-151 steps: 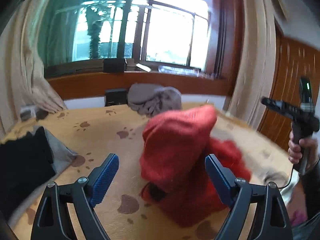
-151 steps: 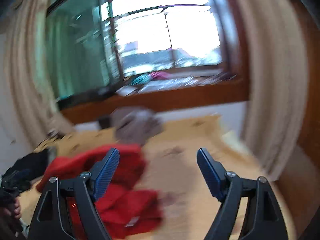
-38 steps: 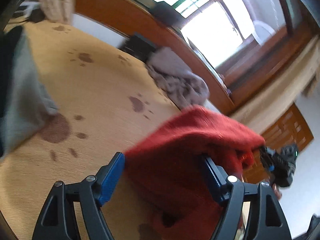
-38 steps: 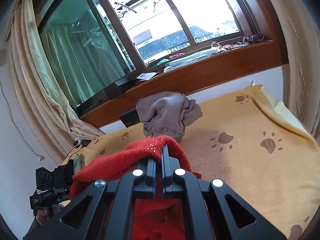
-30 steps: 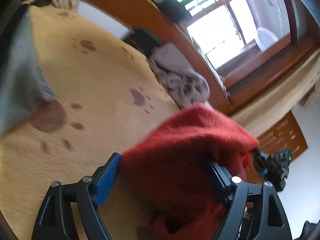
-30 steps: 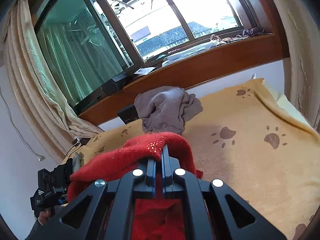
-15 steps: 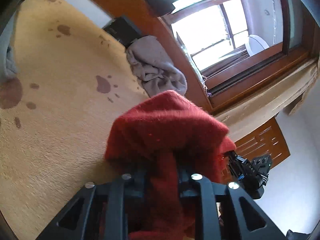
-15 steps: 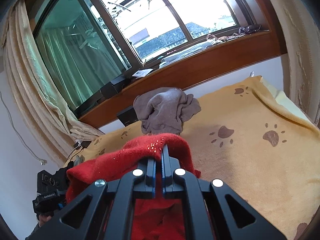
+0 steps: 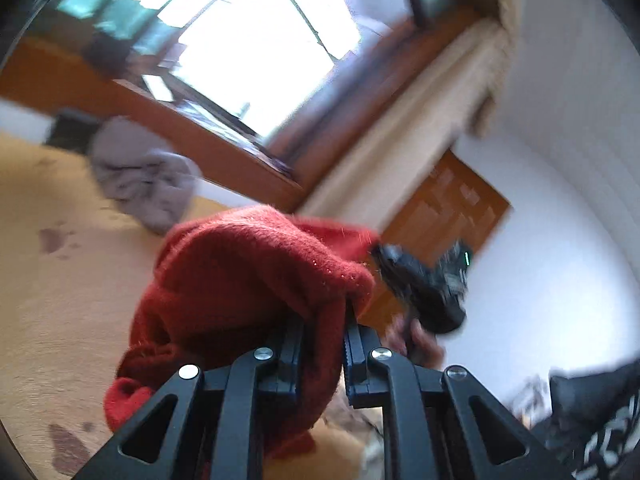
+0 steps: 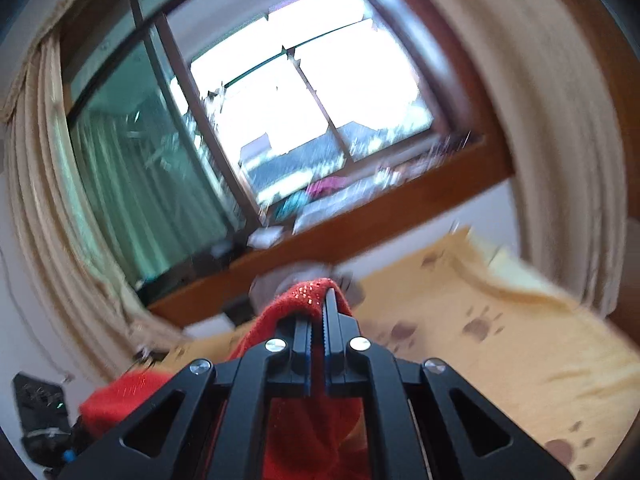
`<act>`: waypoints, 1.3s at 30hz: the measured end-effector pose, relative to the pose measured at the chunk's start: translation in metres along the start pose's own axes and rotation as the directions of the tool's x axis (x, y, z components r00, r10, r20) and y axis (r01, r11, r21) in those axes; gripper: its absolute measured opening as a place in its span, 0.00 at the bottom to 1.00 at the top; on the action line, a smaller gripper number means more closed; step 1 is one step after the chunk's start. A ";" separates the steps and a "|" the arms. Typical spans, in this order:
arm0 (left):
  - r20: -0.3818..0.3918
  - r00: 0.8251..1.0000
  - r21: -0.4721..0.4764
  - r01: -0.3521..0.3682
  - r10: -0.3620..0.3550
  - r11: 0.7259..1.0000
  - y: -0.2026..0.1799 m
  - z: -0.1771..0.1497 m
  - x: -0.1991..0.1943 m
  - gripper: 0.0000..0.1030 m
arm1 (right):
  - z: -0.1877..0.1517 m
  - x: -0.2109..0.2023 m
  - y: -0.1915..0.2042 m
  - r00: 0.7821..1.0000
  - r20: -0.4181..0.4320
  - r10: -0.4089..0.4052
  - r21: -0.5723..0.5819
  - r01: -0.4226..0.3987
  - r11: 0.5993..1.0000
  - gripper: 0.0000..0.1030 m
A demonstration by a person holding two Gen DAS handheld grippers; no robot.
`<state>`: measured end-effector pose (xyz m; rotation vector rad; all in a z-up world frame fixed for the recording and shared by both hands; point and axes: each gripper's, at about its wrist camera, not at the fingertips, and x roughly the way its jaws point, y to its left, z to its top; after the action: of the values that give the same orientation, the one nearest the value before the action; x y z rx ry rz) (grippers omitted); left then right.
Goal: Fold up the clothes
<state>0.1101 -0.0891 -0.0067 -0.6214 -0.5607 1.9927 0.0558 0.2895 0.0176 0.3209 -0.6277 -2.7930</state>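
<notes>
Red sweater [image 9: 240, 280] pinched in both claws, left [image 9: 322, 344] closing, right [image 10: 316, 320] clamped, near level.

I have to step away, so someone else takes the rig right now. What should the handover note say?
Left tongs: closing on a thick fold of the red sweater.
Right tongs: shut on another edge of it.
The sweater hangs bunched between both tongs above the paw-print blanket; a grey garment lies crumpled near the window sill.
Done: sweater gripped at two points.
Left: spread it flat, fold it, then probably the grey one.
</notes>
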 end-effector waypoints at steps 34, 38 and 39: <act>0.189 0.942 -0.068 -0.269 0.277 0.961 0.025 -0.007 -0.052 0.16 | 0.007 -0.058 0.016 1.000 0.017 -0.021 -0.137 0.023 0.990 0.05; 0.282 0.914 -0.078 -0.281 0.292 0.956 0.017 0.006 -0.080 0.16 | 0.017 -0.061 0.043 0.997 0.073 0.030 -0.166 -0.018 0.986 0.05; 0.315 0.902 -0.074 -0.287 0.295 0.955 0.012 0.011 -0.089 0.16 | 0.020 -0.064 0.050 0.994 0.097 0.040 -0.170 -0.023 0.985 0.05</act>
<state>0.1339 -0.1747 0.0119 -0.4118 -0.7255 2.3978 0.1210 0.2733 0.0677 0.1363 -0.4088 -2.8210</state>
